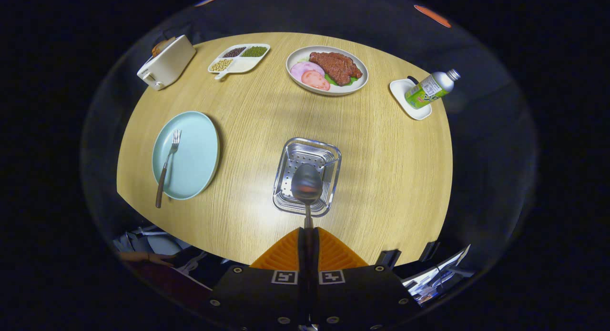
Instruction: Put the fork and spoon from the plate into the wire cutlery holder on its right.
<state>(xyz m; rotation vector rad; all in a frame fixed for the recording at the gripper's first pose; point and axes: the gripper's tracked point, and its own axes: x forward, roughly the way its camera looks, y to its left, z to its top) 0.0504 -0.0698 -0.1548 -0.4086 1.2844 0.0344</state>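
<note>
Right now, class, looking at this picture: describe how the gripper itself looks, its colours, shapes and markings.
The gripper has two orange fingers with ribbed faces, tapering to a point together. They are mounted on a black body with visible silver screws. Two square black-and-white tag markers sit side by side where the fingers meet the body.

The tool has two ribbed orange fingers tapering forward from a black body. Two square black-and-white markers sit on the body behind them. Silver screws dot its edges.

Shiny metal holder – matt wood-grain table
</note>
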